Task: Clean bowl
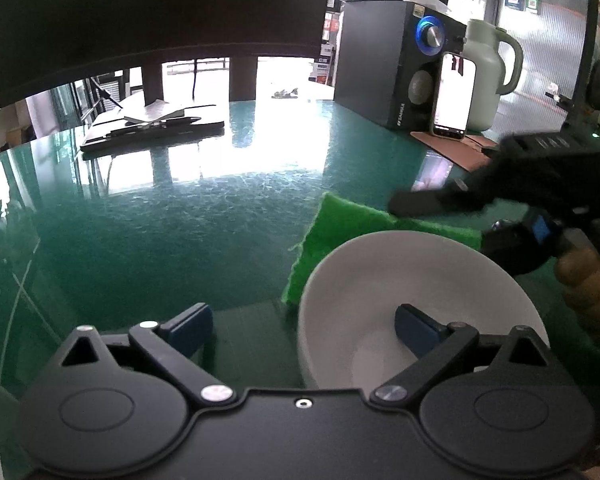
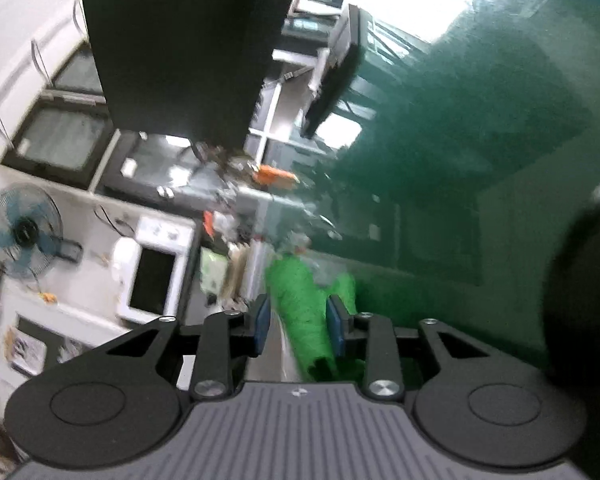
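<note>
Left wrist: white bowl (image 1: 412, 300) looks clean; left tongs (image 1: 304, 326) wide, right tongs (image 2: 300, 320) holding green cloth (image 2: 304, 312).

A glossy green worktop (image 1: 180, 208) mirrors bright window light. At upper right of the left wrist view, a black speaker (image 1: 396, 68) with a blue-lit knob stands beside a pale green jug (image 1: 496, 68); a phone (image 1: 452, 96) with a lit screen leans against the speaker, on brown cardboard (image 1: 456, 148). At upper left, open papers (image 1: 156, 112) lie on a flat dark tray (image 1: 152, 136). In the tilted, blurred right wrist view, a wall fan (image 2: 22, 232) hangs at left beside a white microwave (image 2: 156, 272).
</note>
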`<state>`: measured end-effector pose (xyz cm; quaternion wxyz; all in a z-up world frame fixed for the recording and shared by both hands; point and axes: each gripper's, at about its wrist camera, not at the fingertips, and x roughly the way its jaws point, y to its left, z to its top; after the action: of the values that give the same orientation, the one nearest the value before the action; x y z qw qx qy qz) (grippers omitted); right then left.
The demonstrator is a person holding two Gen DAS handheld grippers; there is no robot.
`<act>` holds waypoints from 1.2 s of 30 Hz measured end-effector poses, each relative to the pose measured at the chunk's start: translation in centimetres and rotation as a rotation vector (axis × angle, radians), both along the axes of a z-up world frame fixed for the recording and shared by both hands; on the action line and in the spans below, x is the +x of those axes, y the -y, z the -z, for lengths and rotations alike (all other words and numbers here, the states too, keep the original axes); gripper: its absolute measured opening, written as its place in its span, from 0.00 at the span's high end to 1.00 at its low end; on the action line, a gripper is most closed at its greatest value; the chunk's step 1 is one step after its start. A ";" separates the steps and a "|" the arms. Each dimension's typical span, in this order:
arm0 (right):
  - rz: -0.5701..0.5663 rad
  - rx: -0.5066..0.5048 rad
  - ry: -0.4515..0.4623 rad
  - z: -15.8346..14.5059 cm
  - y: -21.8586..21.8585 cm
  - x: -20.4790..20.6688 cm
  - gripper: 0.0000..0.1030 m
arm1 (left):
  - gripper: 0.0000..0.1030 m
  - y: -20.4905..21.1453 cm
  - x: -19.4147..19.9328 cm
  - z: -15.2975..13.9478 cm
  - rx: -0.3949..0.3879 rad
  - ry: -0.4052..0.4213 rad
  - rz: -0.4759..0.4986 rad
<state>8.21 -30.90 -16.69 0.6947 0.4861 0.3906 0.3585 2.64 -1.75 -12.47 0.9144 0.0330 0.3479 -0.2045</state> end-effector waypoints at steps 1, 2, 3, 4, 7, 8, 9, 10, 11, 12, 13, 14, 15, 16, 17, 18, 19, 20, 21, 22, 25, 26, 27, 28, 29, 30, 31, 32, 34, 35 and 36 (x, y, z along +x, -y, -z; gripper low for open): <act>0.022 -0.015 0.022 -0.3 -0.2 0.1 0.70 | 0.05 -0.1 0.0 0.0 -0.001 0.001 -0.006; 0.062 -0.049 0.072 -1.1 -0.8 0.2 0.72 | 0.05 -0.4 0.1 0.0 -0.002 0.003 -0.016; 0.086 -0.079 0.119 -1.7 -1.5 0.2 0.78 | 0.05 -0.7 0.3 0.0 -0.003 0.002 -0.028; 0.094 -0.103 0.156 -2.2 -2.4 0.2 0.79 | 0.05 -0.8 0.4 0.0 -0.004 0.001 -0.033; 0.076 -0.184 0.256 -3.5 -5.8 -0.1 0.82 | 0.05 -1.4 0.9 0.0 -0.001 -0.001 -0.046; 0.057 -0.224 0.304 -4.0 -7.4 -0.3 0.82 | 0.05 -1.7 1.1 -0.1 0.001 -0.002 -0.045; 0.053 -0.249 0.348 -4.5 -8.3 -0.5 0.82 | 0.05 -1.8 1.2 -0.1 0.001 -0.002 -0.046; 0.052 -0.269 0.381 -4.8 -8.8 -0.5 0.82 | 0.05 -1.9 1.2 -0.1 0.001 -0.002 -0.048; 0.053 -0.301 0.437 -5.3 -9.2 -0.6 0.82 | 0.05 -1.9 1.3 -0.1 0.001 -0.001 -0.049; 0.065 -0.319 0.484 -5.5 -9.1 -0.6 0.80 | 0.05 -2.0 1.2 -0.1 0.000 0.000 -0.050; 0.085 -0.317 0.515 -5.5 -8.6 -0.5 0.79 | 0.05 -2.0 1.2 -0.1 -0.002 0.002 -0.051; 0.112 -0.315 0.546 -5.4 -7.9 -0.4 0.79 | 0.05 -2.0 1.1 -0.1 -0.003 0.004 -0.052; 0.159 -0.312 0.569 -5.2 -6.7 -0.1 0.79 | 0.05 -1.9 1.1 -0.1 -0.005 0.006 -0.054; 0.208 -0.310 0.570 -5.1 -5.5 0.4 0.79 | 0.05 -1.9 1.1 -0.1 -0.006 0.007 -0.055; 0.256 -0.307 0.571 -4.9 -4.4 0.9 0.79 | 0.05 -1.9 1.1 -0.1 -0.008 0.008 -0.056; 0.297 -0.304 0.569 -4.7 -3.3 1.3 0.79 | 0.05 -1.9 1.0 -0.1 -0.008 0.008 -0.057; 0.328 -0.306 0.561 -4.5 -2.4 1.5 0.79 | 0.05 -1.9 1.0 -0.1 -0.009 0.009 -0.058; 0.391 -0.329 0.557 -4.4 -1.1 1.7 0.79 | 0.05 -1.9 1.0 -0.1 -0.009 0.009 -0.058; 0.445 -0.353 0.557 -4.3 0.0 1.7 0.79 | 0.05 -1.9 1.0 -0.1 -0.010 0.010 -0.059; 0.491 -0.397 0.578 -4.5 0.4 1.3 0.79 | 0.05 -1.9 1.0 -0.1 -0.011 0.011 -0.061; 0.650 -0.522 0.672 -5.5 2.0 -1.0 0.77 | 0.05 -1.8 1.0 -0.1 -0.011 0.012 -0.057; 0.628 -0.508 0.665 -5.8 2.2 -1.2 0.77 | 0.05 -1.8 1.0 0.0 -0.010 0.012 -0.054; 0.607 -0.494 0.657 -5.9 2.4 -1.3 0.77 | 0.05 -1.8 1.0 0.0 -0.007 0.012 -0.050; 0.573 -0.483 0.642 -6.0 2.1 -1.1 0.74 | 0.05 -1.7 1.1 0.0 -0.005 0.012 -0.047; 0.512 -0.474 0.621 -6.1 1.5 -0.7 0.69 | 0.05 -1.7 1.0 0.0 -0.004 0.012 -0.046; 0.472 -0.474 0.619 -6.1 1.0 -0.5 0.68 | 0.05 -1.7 1.0 0.0 -0.004 0.011 -0.046; 0.432 -0.467 0.616 -6.0 0.7 -0.3 0.68 | 0.05 -1.7 1.0 0.0 -0.005 0.012 -0.046; 0.367 -0.446 0.607 -5.9 0.2 -0.1 0.69 | 0.05 -1.7 1.0 0.0 -0.005 0.012 -0.047; 0.284 -0.420 0.585 -6.0 -0.3 0.4 0.81 | 0.05 -1.7 1.0 0.0 -0.005 0.012 -0.050; 0.249 -0.414 0.559 -6.0 -0.2 0.5 0.91 | 0.06 -1.7 0.9 0.0 -0.005 0.012 -0.052; 0.233 -0.409 0.524 -6.0 0.2 0.5 0.95 | 0.07 -1.7 0.9 0.0 -0.005 0.012 -0.053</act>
<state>8.72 -31.14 -10.70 0.8905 0.2697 0.2046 0.3039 3.54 -0.01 -12.43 0.9216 0.0226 0.3426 -0.1808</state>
